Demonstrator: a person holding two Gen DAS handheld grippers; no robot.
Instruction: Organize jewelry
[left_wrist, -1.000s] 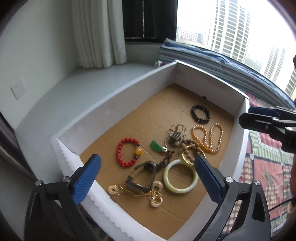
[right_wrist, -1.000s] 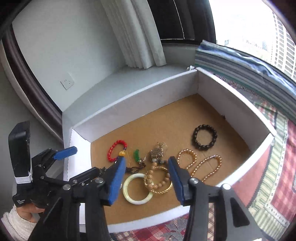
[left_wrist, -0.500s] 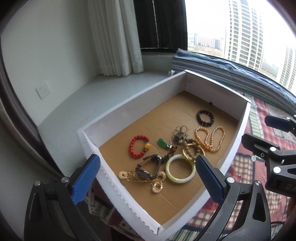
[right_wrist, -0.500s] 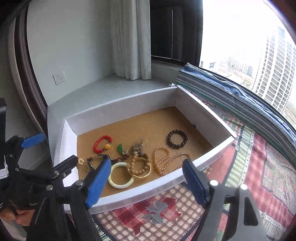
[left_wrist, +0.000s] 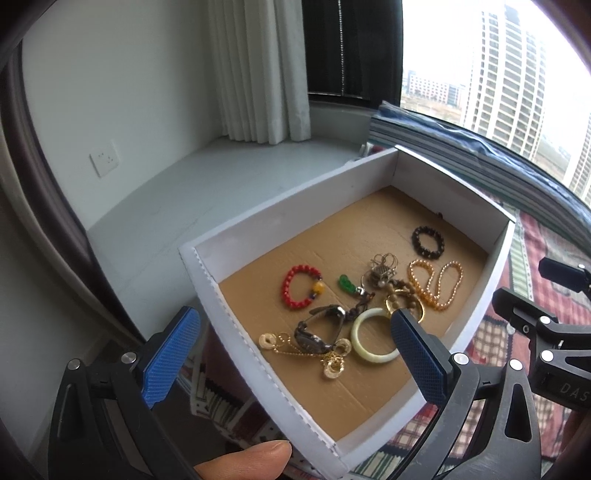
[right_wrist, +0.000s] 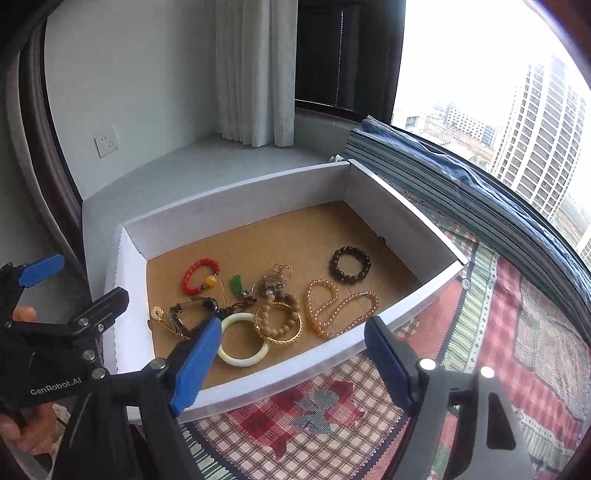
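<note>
The white cardboard box (right_wrist: 236, 199) is the biggest thing here, and it sits ahead of and below both sets of jaws, with all the jewelry on its brown floor. It looks light and a bit bendy, so it could slide if bumped. The left gripper (left_wrist: 295, 354) has its blue pads spread wide with nothing between them, and the right gripper (right_wrist: 291, 354) is spread wide and empty too; its jaws have just been opening. Neither one touches any jewelry. The pale green bangle (right_wrist: 242, 339) lies closest, just ahead of the right gripper's left pad. It looks hard, smooth and slippery, and it might crack if dropped, so I would pinch it across the rim. Touching it, and right ahead between the right jaws, are a gold bangle (right_wrist: 284, 334) and a wooden bead bracelet (right_wrist: 275, 315) lying on top of each other; the beads should give a good grip. The long amber bead string (right_wrist: 338, 308) lies ahead near the right pad. It is floppy and will dangle, so grab it near the middle. The dark wristwatch (left_wrist: 317, 330) and thin gold chain (left_wrist: 295, 349) are tangled together and may drag each other along. The black bead bracelet (right_wrist: 350, 265) and red bead bracelet (right_wrist: 197, 275) lie farther ahead, each alone and easy to pick. The little green pendant (right_wrist: 236, 284) is smallest and hardest to pinch.
</note>
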